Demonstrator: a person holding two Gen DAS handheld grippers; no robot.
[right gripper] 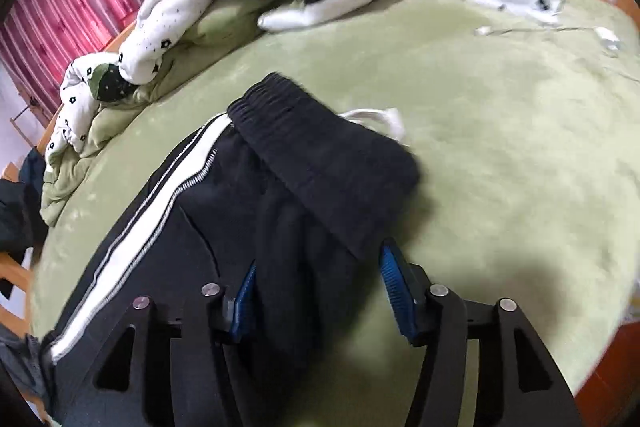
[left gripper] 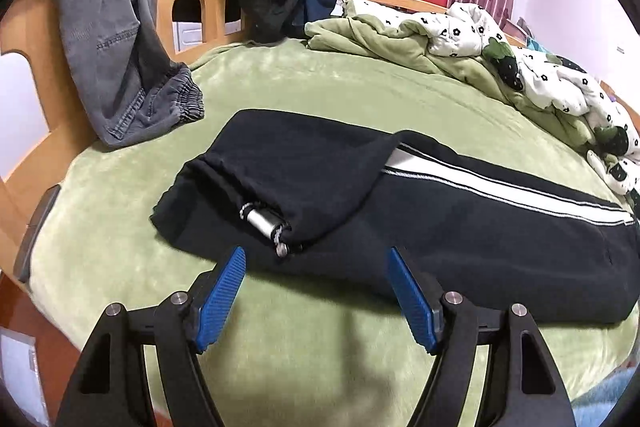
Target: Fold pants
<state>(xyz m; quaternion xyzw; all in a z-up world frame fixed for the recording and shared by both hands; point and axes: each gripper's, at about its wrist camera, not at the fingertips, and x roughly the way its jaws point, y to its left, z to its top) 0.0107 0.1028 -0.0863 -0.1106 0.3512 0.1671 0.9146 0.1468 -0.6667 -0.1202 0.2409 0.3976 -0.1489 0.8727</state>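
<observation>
Black pants (left gripper: 460, 239) lie lengthwise across the bed (left gripper: 320, 83).

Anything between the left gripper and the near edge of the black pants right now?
Nothing visible. The left gripper hangs open just short of the black pants, with only bare green blanket under its jaws. The drawstring toggle lies on the folded leg end ahead, on the pants, not in the way.

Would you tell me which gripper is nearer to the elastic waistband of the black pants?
Right. The right gripper hangs open over the pants' upper part, just below the waistband. The left gripper is open at the folded cuff end, with the waistband outside its view.
</observation>
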